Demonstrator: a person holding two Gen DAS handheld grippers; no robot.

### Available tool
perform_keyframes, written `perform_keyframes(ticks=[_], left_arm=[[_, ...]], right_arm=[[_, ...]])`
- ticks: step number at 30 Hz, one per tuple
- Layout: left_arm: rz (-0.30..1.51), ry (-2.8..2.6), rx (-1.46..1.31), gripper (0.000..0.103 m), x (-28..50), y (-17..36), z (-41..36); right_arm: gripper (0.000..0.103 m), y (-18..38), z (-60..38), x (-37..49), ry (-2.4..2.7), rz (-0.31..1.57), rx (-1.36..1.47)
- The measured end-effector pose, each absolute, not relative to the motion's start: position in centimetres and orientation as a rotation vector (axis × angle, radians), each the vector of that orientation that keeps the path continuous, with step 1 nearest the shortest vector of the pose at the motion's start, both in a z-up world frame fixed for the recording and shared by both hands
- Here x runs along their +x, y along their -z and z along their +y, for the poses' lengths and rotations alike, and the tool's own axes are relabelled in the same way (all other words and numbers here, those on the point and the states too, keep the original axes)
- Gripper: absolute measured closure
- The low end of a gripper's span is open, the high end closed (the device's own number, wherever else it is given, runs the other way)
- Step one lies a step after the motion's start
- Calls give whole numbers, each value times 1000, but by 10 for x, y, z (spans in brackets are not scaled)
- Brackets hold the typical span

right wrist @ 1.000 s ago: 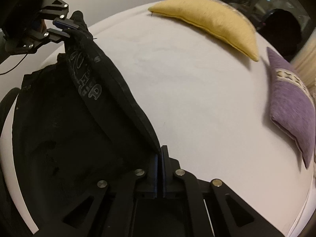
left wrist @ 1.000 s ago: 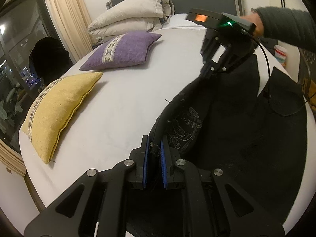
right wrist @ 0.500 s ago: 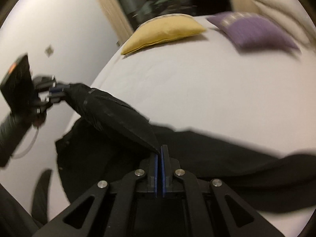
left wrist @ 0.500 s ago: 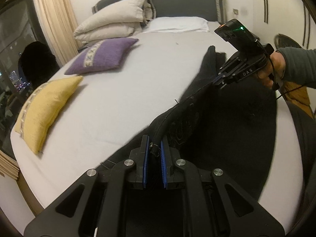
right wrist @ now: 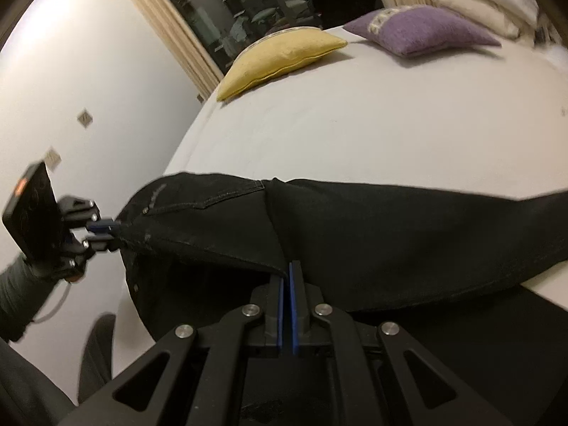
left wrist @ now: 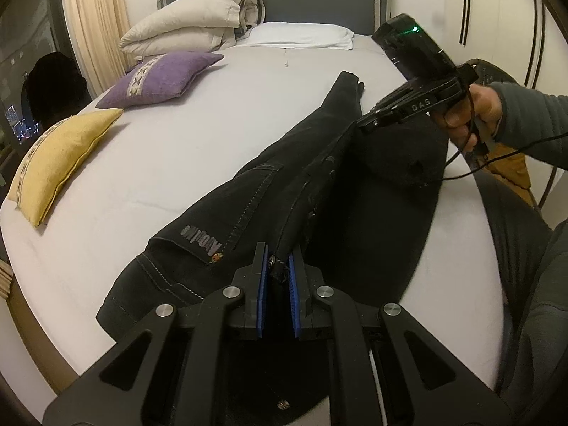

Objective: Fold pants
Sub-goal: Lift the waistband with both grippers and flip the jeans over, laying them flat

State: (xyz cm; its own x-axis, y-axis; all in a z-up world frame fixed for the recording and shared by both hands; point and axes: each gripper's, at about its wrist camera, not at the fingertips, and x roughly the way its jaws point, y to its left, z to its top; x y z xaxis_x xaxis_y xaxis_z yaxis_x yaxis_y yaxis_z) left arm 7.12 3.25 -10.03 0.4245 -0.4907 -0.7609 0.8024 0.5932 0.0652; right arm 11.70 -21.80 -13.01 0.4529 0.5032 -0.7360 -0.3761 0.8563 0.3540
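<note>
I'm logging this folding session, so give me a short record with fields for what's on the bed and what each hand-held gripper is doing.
garment: black jeans, lying partly on the bed
left hand-held gripper: shut on jeans at the waistband button
right hand-held gripper: shut on jeans edge
cushions: yellow cushion, purple cushion
bedding: folded duvet by headboard

1. The left gripper (left wrist: 277,273) has its two blue pads pressed on a pinch of black cloth.
2. The right gripper (right wrist: 286,284) has its pads almost together, with a thin edge of cloth between them.
3. The right hand (left wrist: 475,117) wraps around its handle.
4. Both grippers point toward each other.
</note>
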Motion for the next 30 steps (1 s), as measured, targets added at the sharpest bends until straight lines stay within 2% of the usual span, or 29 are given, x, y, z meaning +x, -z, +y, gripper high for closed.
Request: perform_keyframes(ticks=[9, 20, 30], left_arm=[[795, 865, 451, 94, 56, 98, 53], [892, 856, 533, 94, 29, 156, 65], [885, 856, 569, 94, 19, 161, 82]], right_arm=[[99, 84, -175, 82, -476, 1021, -145], [99, 171, -149, 61, -463, 1166, -147], [99, 171, -132, 43, -464, 1152, -199]])
